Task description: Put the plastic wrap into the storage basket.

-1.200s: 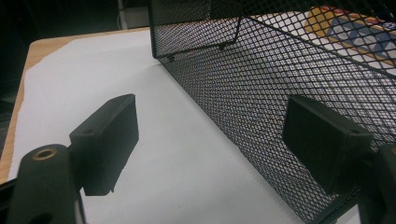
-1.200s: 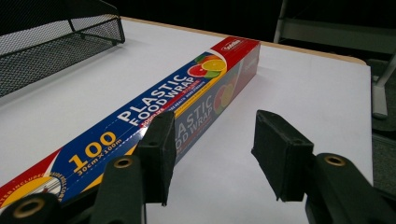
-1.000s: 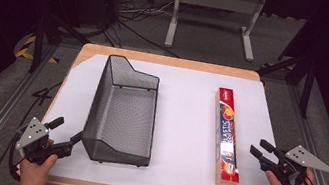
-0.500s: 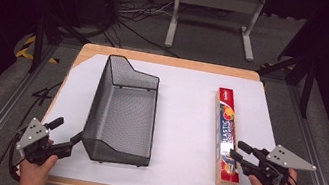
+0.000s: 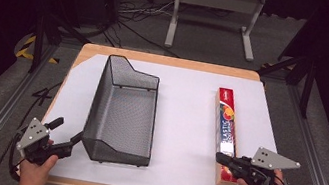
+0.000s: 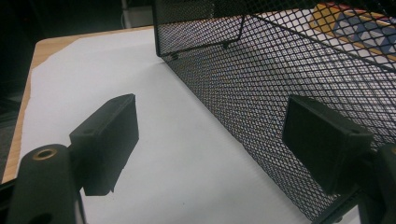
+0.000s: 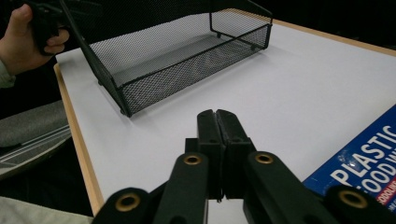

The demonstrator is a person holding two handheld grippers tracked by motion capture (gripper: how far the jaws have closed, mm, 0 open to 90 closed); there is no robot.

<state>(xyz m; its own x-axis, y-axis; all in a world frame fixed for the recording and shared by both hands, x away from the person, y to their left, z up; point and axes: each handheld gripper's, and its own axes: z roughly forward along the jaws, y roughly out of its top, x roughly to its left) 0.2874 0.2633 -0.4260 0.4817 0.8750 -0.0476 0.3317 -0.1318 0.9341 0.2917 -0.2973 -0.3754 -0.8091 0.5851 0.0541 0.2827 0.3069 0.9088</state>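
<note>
At seven o'clock the left tongs point(image 5: 65, 135) stand wide beside the mesh basket point(image 5: 124, 111); a nudge could skid it across the counter point(image 5: 182, 126). At five o'clock the right tongs point(image 5: 224, 159), pressed together and empty, rest over the near end of the foil box point(image 5: 226, 128) and may push it askew. White sheet covers the counter; dark room, cables behind.

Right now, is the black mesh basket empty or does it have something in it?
Empty. The high view shows only bare mesh floor inside the mesh basket, and the plastic wrap box lies apart on the table beside it.
</note>
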